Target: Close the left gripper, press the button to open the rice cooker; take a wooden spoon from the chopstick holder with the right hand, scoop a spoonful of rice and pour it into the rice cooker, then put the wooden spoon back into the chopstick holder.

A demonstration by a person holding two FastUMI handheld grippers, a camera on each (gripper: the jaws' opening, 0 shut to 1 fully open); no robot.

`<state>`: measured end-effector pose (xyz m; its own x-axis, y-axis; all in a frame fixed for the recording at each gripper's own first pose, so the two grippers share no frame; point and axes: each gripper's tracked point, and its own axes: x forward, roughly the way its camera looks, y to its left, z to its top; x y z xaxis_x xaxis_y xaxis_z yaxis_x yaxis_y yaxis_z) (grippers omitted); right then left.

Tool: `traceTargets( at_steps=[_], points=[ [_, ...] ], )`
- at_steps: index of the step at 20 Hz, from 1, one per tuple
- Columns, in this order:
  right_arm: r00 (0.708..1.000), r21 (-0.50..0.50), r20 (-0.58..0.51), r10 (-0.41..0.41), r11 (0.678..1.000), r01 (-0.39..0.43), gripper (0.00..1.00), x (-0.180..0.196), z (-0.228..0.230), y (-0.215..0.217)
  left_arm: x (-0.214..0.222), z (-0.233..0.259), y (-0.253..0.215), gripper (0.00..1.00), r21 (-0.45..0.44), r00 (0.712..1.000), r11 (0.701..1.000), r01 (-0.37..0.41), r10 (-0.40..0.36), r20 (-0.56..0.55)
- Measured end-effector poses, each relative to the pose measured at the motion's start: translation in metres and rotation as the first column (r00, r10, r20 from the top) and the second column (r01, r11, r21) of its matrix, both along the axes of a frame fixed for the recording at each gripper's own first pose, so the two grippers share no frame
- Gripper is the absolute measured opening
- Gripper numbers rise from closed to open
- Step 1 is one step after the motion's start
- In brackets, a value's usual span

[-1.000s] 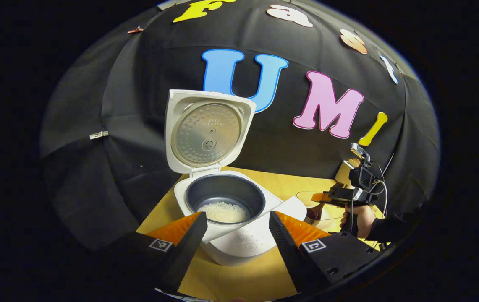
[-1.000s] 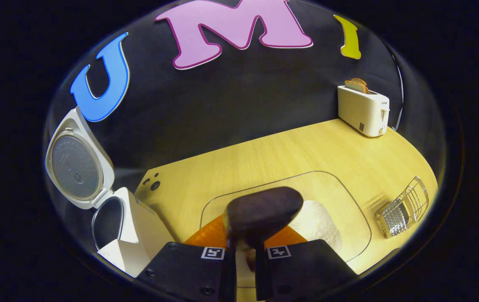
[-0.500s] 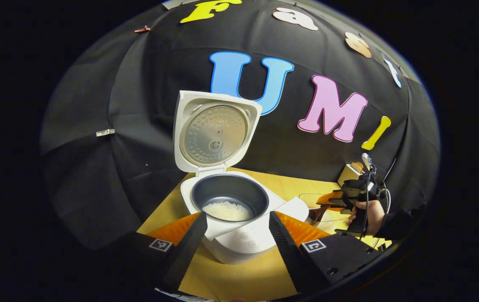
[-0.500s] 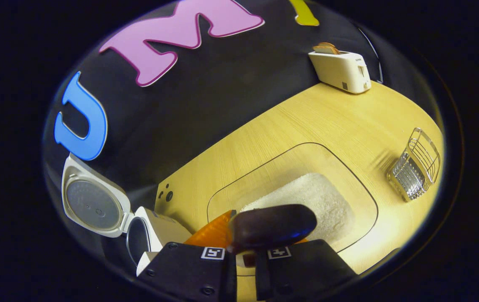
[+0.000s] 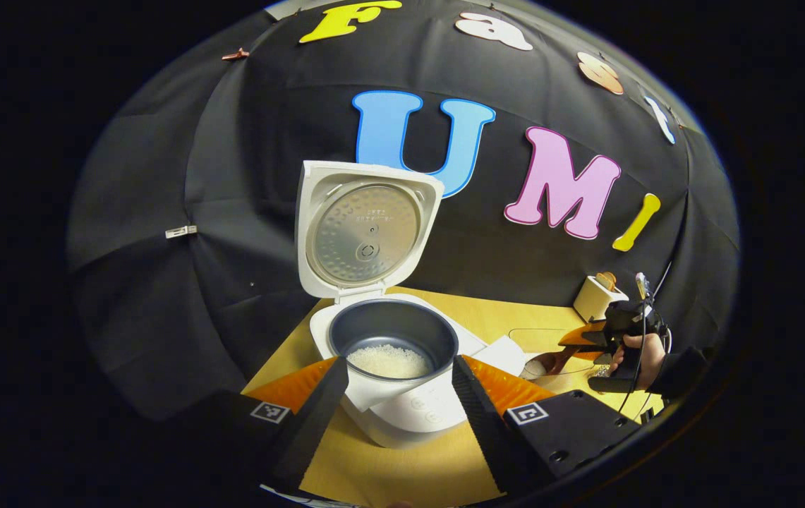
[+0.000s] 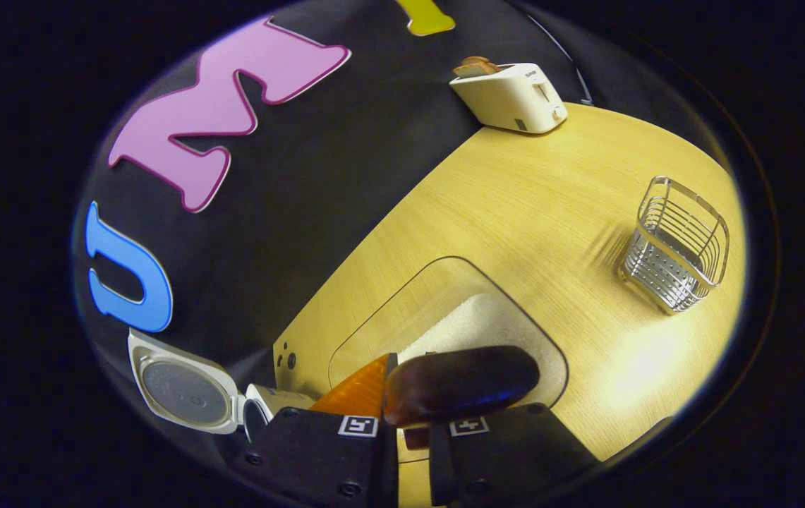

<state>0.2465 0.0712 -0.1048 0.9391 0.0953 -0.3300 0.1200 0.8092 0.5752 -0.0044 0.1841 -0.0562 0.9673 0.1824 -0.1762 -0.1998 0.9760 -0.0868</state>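
The wooden spoon [image 6: 460, 384], dark with a rounded bowl, sat pinched in the right tongs [image 6: 413, 430] over the rice [image 6: 476, 328] in the clear tray [image 6: 374, 331] on the surface [image 6: 550, 212]. Since 0.5 s before, the view had rolled further. The left tongs [image 5: 396, 398] stood spread before the open rice cooker [image 5: 388, 353].

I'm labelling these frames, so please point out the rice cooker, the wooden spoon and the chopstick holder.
rice cooker [image 5: 409, 413], left gripper view, front panel.
wooden spoon [image 6: 460, 384], right gripper view, back of bowl.
chopstick holder [image 6: 677, 243], right gripper view, wire side.
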Motion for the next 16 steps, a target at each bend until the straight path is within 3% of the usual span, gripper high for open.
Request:
traceTargets(
  at_steps=[8,13,16],
  points=[
    [0.999,0.088,0.04,-0.036,0.996,0.032,0.1,-0.01,0.036,-0.019,0.004,0.005,-0.012,0.96,-0.008,1.0,1.0,0.019,-0.019,0.004],
    [0.998,0.233,0.06,-0.015,0.973,0.001,0.1,-0.019,0.064,-0.002,0.005,0.014,-0.017,0.96,-0.006,0.999,1.0,0.025,-0.025,0.027],
    [0.997,0.238,0.078,0.022,0.971,-0.04,0.1,-0.024,0.082,0.011,0.001,0.013,-0.017,0.96,-0.008,0.999,1.0,0.023,-0.023,0.031]
  ],
)
